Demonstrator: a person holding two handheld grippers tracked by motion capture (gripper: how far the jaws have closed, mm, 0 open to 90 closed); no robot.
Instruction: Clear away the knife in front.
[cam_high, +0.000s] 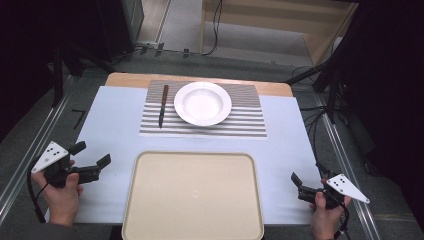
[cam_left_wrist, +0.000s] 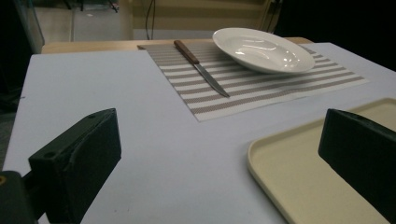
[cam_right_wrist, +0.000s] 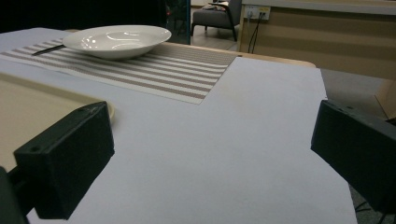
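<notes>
Both grippers rest low over the bench (cam_high: 110, 115), fingers spread wide and holding nothing: left gripper (cam_high: 92, 159) at 8 o'clock, right gripper (cam_high: 306, 186) at 4 o'clock, flanking the tray (cam_high: 192, 197). Plate (cam_high: 202, 103) and knife (cam_high: 163, 105) lie on the striped mat (cam_high: 245, 122) at 12 o'clock

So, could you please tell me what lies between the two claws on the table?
The empty beige tray lies between the left claw and the right claw, resting on the white table cover, as the high view shows.
</notes>
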